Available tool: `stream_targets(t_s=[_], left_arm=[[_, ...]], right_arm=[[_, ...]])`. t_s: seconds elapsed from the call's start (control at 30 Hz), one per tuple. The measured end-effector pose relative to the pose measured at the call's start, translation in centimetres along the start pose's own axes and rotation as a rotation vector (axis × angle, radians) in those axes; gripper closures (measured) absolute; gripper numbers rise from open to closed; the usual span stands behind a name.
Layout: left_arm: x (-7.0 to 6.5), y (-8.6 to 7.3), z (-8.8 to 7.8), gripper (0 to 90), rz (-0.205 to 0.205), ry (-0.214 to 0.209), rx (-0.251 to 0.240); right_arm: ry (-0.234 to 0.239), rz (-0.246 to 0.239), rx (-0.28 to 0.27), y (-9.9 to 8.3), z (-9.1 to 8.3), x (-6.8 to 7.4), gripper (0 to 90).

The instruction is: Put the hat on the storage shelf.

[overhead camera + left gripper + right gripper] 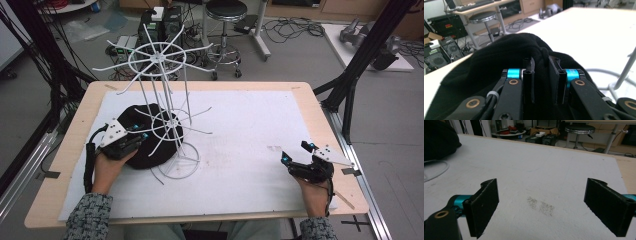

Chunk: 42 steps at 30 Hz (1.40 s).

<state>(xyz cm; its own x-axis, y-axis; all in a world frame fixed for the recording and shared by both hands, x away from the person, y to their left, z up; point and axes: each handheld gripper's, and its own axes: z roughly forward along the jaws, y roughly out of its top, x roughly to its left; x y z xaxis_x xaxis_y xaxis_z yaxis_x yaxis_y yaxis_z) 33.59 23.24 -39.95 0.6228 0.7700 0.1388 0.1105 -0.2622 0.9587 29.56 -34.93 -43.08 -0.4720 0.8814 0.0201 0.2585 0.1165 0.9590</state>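
The left tongs [541, 75] pinch the black hat [499, 57]; right tongs [541, 207] wait wide open. Lift slowly, clear of the rack [159, 90] beside them.

A matt black knitted cloth hat [145, 137] is lying beside a glossy white wire rack [165, 100]; the pale wood table [310, 100] is wearing a rough white sheet [250, 130].

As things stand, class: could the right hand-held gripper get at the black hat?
Probably yes. The right hand-held gripper is open and bare white mat lies between it and the black hat, though the wire rack stands over the hat's near side and the left hand-held gripper already grips it.
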Motion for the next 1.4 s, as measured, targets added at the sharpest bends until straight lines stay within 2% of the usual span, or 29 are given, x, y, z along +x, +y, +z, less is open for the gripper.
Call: stream_targets(t_s=[0.1, 0.2, 0.33, 0.4, 0.63, 0.7, 0.77, 0.93, 1.1, 1.17, 1.4], left_arm=[[0.4, 0.5, -0.9, 76.4, -0.006, 0.008, -0.036], [0.9, 1.2, -1.8, 76.4, -0.011, 0.031, -0.050], [2.3, 1.5, -3.4, 76.5, -0.071, 0.064, -0.108], [2.8, 1.7, -4.2, 76.5, -0.081, 0.076, -0.126], [4.1, 3.2, -6.2, 76.5, -0.048, 0.092, -0.148], [4.6, 3.5, -6.6, 76.6, -0.038, 0.106, -0.140], [5.1, 3.7, -7.2, 76.5, -0.043, 0.107, -0.146], [6.3, 4.2, -8.6, 76.5, -0.040, 0.150, -0.151], [7.6, 5.1, -10.2, 76.5, -0.051, 0.181, -0.184], [8.2, 5.7, -10.9, 76.5, -0.055, 0.194, -0.202], [9.5, 8.1, -12.2, 76.4, -0.025, 0.218, -0.226]], right_arm=[[0.001, 0.006, -0.001, 0.0, 0.0, -0.1, 11.7], [0.000, 0.007, -0.001, 0.0, -0.1, 0.0, 11.7], [0.000, 0.015, 0.001, 0.0, -0.1, -0.1, 11.7], [-0.001, 0.013, 0.000, 0.0, -0.1, -0.1, 11.7], [-0.001, 0.016, 0.000, 0.0, -0.1, -0.1, 11.8], [-0.002, 0.016, -0.002, 0.0, -0.1, -0.1, 11.8], [-0.001, 0.021, -0.005, 0.0, -0.1, -0.2, 11.7], [-0.005, 0.022, -0.007, -0.1, -0.2, -0.3, 11.8], [-0.003, 0.020, 0.000, -0.1, -0.2, -0.3, 11.8], [-0.001, 0.024, -0.005, -0.1, -0.2, -0.2, 11.8], [-0.002, 0.023, -0.002, 0.0, -0.2, -0.3, 11.8]])
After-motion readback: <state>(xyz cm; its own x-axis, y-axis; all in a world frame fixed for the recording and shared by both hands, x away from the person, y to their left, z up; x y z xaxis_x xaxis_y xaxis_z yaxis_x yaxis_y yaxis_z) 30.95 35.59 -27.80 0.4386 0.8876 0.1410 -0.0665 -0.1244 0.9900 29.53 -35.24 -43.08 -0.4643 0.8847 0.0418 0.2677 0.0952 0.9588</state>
